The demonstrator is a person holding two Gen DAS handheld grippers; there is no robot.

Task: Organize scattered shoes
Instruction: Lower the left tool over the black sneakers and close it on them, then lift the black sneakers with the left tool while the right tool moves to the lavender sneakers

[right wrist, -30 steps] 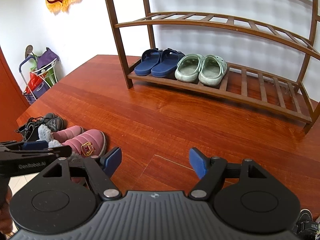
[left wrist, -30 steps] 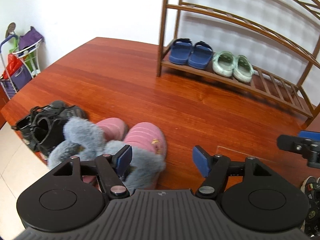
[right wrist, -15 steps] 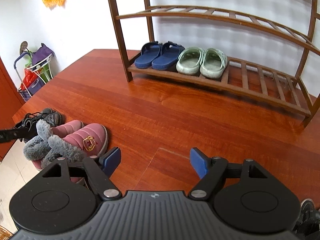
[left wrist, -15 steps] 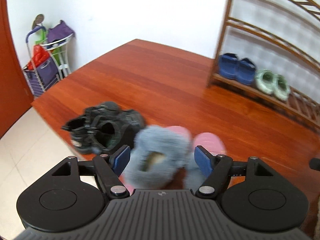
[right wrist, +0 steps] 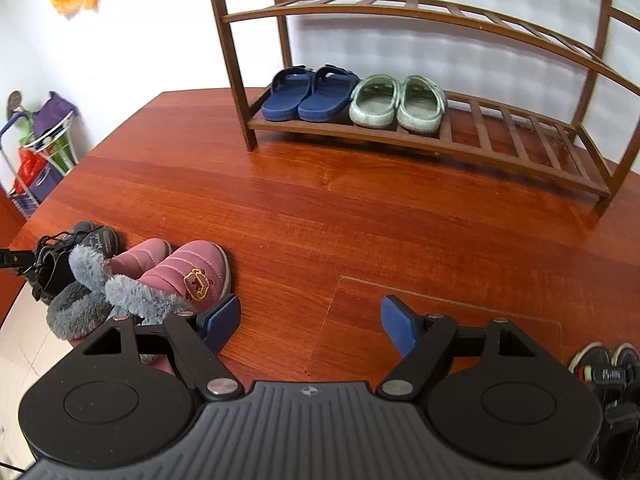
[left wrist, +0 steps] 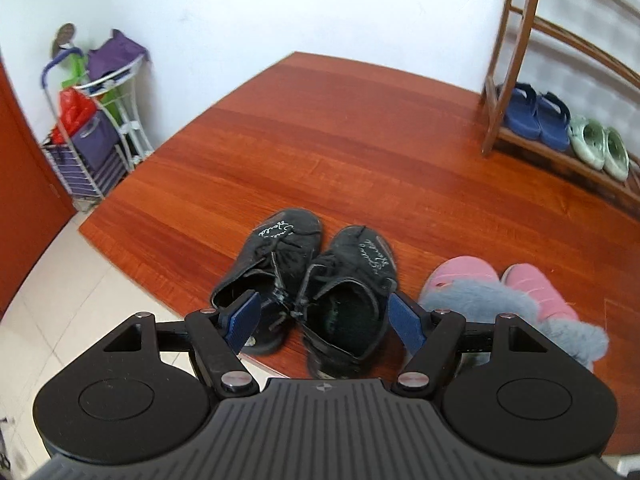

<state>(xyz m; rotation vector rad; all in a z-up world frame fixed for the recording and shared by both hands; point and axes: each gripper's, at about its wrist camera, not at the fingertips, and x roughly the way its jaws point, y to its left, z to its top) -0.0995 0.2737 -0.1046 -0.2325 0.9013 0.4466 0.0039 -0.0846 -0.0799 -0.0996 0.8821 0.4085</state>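
Floorboards (right wrist: 360,216) (glossy red wood) meet pale tile (left wrist: 60,300), perhaps a doorway; both grippers' jaws gape, holding nothing.

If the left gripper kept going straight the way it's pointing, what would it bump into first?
Most likely the black shoes. The left gripper points down at that pair, its open jaws framing their heel ends, nothing between. Depth is hard to judge, so which of the two shoes it meets first is unclear.

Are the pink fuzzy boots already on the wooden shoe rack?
No, the pink boots stand on the floor, while the shoe rack holds only blue slides and green clogs.
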